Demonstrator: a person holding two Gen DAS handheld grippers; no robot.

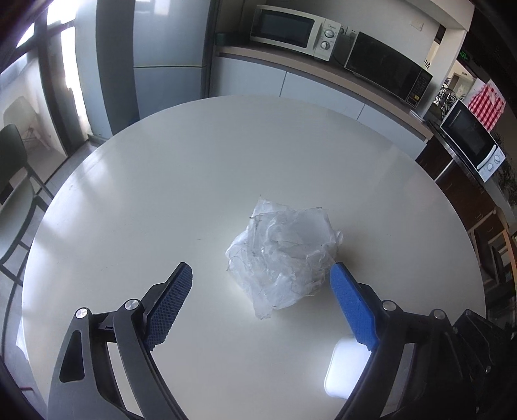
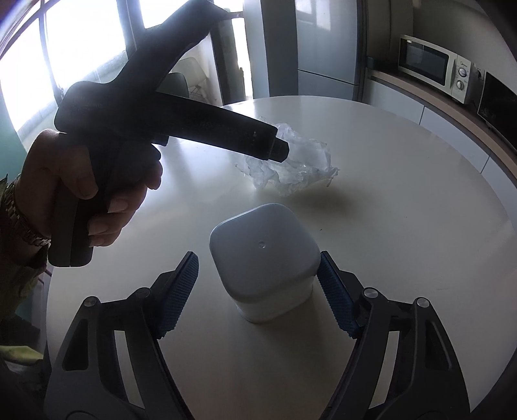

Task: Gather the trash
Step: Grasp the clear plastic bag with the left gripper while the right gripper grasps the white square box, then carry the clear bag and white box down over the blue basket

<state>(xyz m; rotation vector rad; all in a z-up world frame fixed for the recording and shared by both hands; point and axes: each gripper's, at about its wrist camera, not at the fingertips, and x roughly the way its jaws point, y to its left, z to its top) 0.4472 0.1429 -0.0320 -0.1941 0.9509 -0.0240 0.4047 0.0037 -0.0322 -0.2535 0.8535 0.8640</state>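
Observation:
A crumpled clear plastic wrapper (image 1: 282, 255) lies on the round white table (image 1: 194, 168). My left gripper (image 1: 261, 274) is open above the table, its right blue pad (image 1: 350, 303) touching the wrapper's edge, the left pad apart from it. In the right wrist view the wrapper (image 2: 290, 168) lies further back, partly hidden by the left gripper's black body (image 2: 181, 116) held in a hand. My right gripper (image 2: 258, 274) is open around a small white lidded bin (image 2: 265, 261); its right pad (image 2: 336, 300) is close to the bin's side. The bin's corner shows in the left wrist view (image 1: 345, 368).
A counter with microwaves (image 1: 290, 29) runs behind the table. A fridge (image 1: 168, 64) stands at the back left. A dark chair (image 1: 16, 181) stands at the table's left edge. Windows (image 2: 74, 38) are behind the left hand.

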